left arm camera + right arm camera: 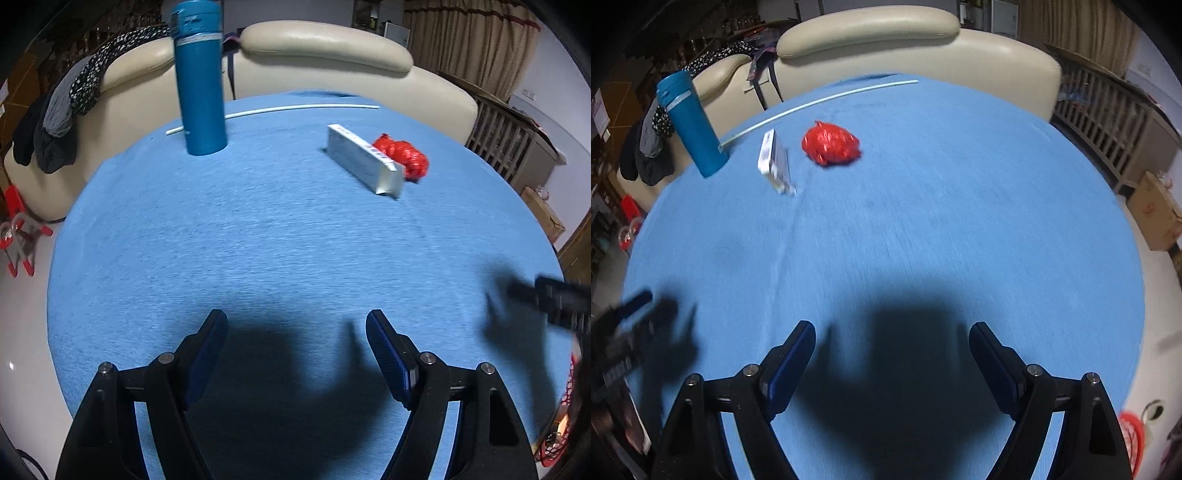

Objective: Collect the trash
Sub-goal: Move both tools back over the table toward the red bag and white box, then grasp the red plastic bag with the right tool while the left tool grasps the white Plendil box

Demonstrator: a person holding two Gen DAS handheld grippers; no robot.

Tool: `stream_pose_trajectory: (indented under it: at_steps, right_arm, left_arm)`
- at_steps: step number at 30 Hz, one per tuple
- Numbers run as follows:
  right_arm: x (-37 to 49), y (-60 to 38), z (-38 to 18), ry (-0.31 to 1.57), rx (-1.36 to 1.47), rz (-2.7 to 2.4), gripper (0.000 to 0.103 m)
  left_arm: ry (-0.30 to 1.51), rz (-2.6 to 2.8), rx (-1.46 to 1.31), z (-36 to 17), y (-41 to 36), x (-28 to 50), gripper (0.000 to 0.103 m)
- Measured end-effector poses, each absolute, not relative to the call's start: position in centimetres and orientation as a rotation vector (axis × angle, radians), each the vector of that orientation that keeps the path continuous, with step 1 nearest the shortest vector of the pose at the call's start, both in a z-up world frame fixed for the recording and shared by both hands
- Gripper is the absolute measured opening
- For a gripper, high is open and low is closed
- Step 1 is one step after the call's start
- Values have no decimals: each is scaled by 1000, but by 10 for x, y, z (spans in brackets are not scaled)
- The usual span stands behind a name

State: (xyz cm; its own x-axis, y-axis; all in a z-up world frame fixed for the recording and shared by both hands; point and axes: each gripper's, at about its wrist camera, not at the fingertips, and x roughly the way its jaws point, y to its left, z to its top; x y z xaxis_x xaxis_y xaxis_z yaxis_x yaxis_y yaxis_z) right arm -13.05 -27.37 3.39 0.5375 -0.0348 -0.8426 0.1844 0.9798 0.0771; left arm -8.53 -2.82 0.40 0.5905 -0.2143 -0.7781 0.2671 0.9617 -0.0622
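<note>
A crumpled red plastic bag [404, 157] [831, 144] lies on the far part of the blue tablecloth [258, 240] [923, 221]. A long silver-white carton [364, 158] [774, 158] lies right beside it. A thin white stick [277, 110] [820, 101] rests near the far edge. My left gripper [297, 326] hovers open over the near cloth with nothing between its fingers. My right gripper [892, 332] is also open and holds nothing, and it shows blurred at the right edge [561, 302] of the left wrist view. All the trash lies well ahead of both grippers.
A tall teal bottle [201, 81] [690, 125] stands upright at the far left of the table. A cream sofa [325, 44] [886, 33] with clothes draped on it is behind. A red mesh basket [565, 424] sits low at the right, with cardboard boxes [1156, 214] on the floor.
</note>
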Motion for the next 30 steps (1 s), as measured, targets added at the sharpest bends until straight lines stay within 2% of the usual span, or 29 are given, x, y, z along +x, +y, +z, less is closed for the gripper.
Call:
stream_pose_trajectory:
  at_steps: [11, 18, 20, 21, 30]
  right_arm:
    - [6, -272, 65, 922, 185, -29, 87]
    - [69, -261, 49, 962, 154, 9, 87]
    - [84, -260, 35, 1001, 142, 22, 79]
    - [90, -260, 26, 1031, 133, 26, 52]
    - [60, -307, 26, 992, 221, 5, 49]
  left_arm:
    - [925, -285, 32, 1, -21, -74, 78]
    - [919, -289, -4, 11, -26, -61, 78]
    - [919, -297, -15, 13, -32, -54, 78]
    - [920, -302, -17, 13, -35, -49, 78]
    - [880, -351, -24, 31, -94, 8, 78]
